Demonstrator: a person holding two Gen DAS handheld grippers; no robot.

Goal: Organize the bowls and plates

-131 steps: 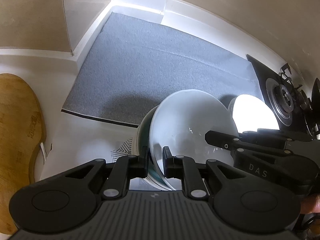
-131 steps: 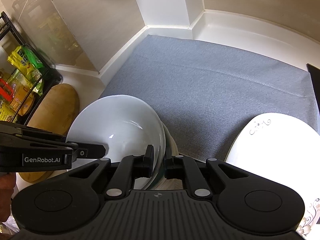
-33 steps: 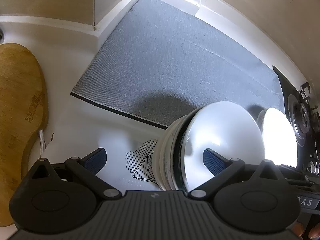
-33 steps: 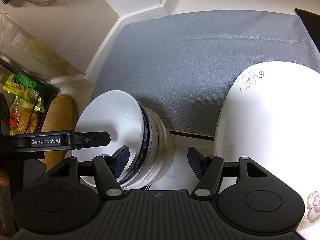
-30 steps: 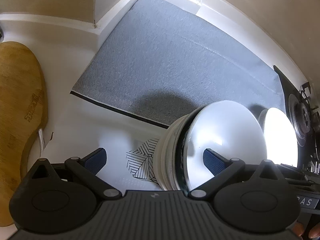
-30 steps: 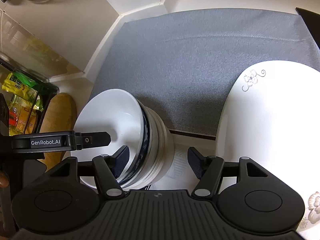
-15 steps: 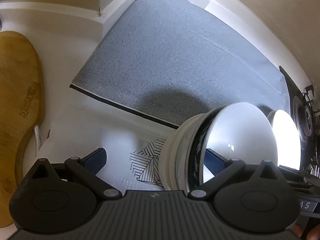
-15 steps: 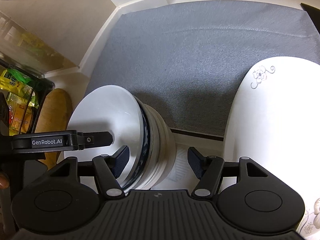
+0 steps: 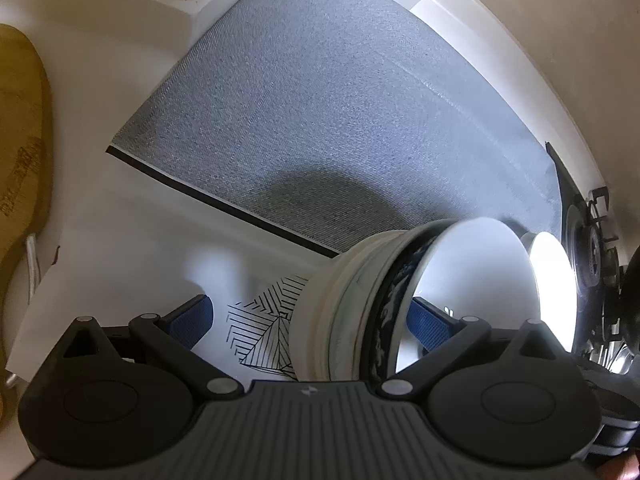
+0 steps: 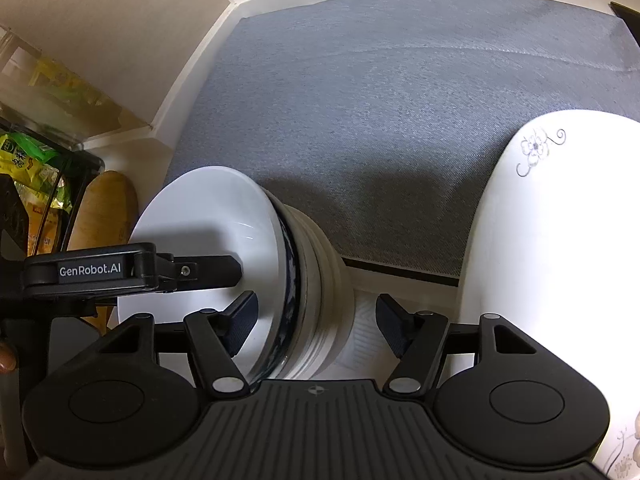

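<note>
— What changed?
— Earlier both my grippers pinched the bowl stack (image 9: 360,304); now left fingers (image 9: 192,318) and right fingers (image 10: 240,320) gape wide, holding nothing.
— Pose?
— Both tilt steeply down; stack lower centre, on the table (image 9: 120,240).

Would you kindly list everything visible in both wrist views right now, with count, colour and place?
bowl stack: several nested bowls, white with one dark blue patterned, standing between both grippers' open jaws at the mat's near edge
plate: one, white with floral print, right of the stack
mat: one, grey, covering the counter behind
cutting board: one, wooden, far left
stove burner: one, black, far right
snack packets: several, yellow and green, in a black rack at left
left gripper: black, blue pads, open
right gripper: black, open
</note>
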